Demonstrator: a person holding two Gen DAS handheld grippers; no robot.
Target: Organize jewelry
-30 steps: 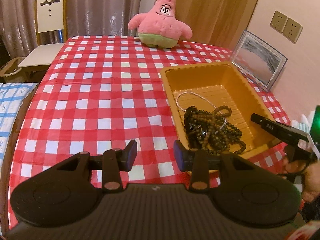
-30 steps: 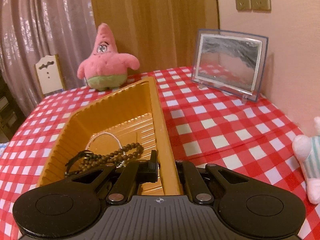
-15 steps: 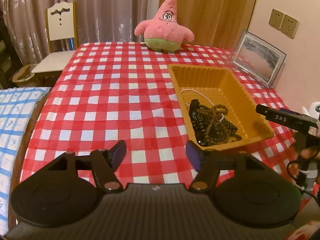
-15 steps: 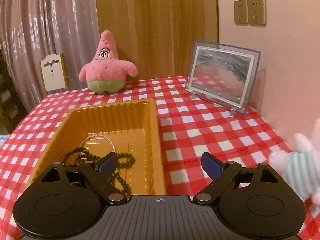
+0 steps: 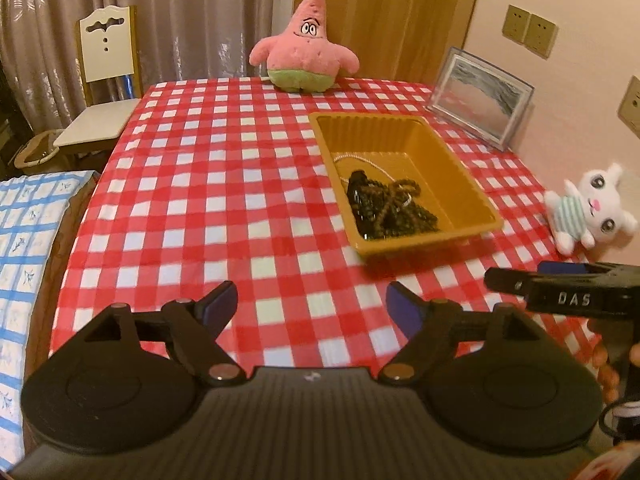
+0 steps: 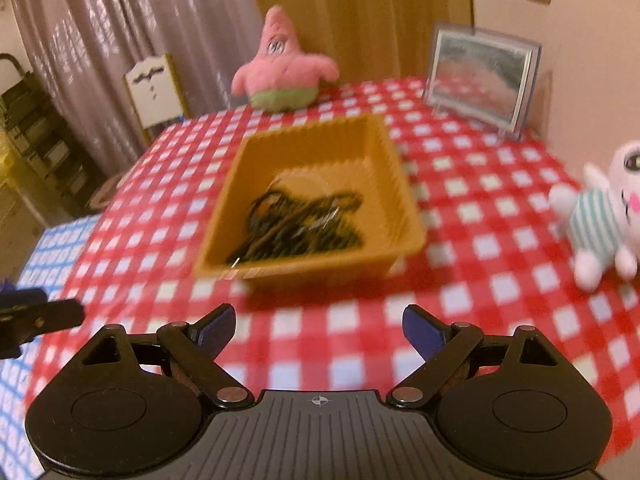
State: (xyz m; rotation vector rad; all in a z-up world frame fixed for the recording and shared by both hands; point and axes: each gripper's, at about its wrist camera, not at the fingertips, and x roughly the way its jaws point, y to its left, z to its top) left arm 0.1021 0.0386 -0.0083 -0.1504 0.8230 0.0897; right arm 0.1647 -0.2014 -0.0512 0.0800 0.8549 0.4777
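An orange plastic tray (image 5: 472, 184) (image 6: 404, 208) sits on the red-and-white checked table. In it lies a tangle of dark bead necklaces (image 5: 392, 208) (image 6: 296, 224) with a thin pale chain (image 5: 360, 158) behind. My left gripper (image 5: 312, 306) hovers over the cloth well short of the tray's near wall, its jaws still opening with nothing between them. My right gripper (image 6: 318, 326) is pulled back from the tray, open and empty. The right gripper (image 5: 568, 284) shows at the right edge of the left wrist view, and the left gripper's tip (image 6: 36, 318) at the left edge of the right wrist view.
A pink starfish plush (image 5: 304, 52) (image 6: 280, 68) stands at the table's far edge. A framed picture (image 5: 480, 96) (image 6: 484, 80) leans on the wall at the right, and a white bunny plush (image 5: 588, 208) (image 6: 608, 212) sits nearer. A white chair (image 5: 102, 92) and blue checked bedding (image 5: 28, 232) lie left.
Both grippers drew back from the tray and rose. The left gripper's jaws widened. The right gripper, shut at the tray's edge a second ago, opened wide. The jewelry stayed in the tray.
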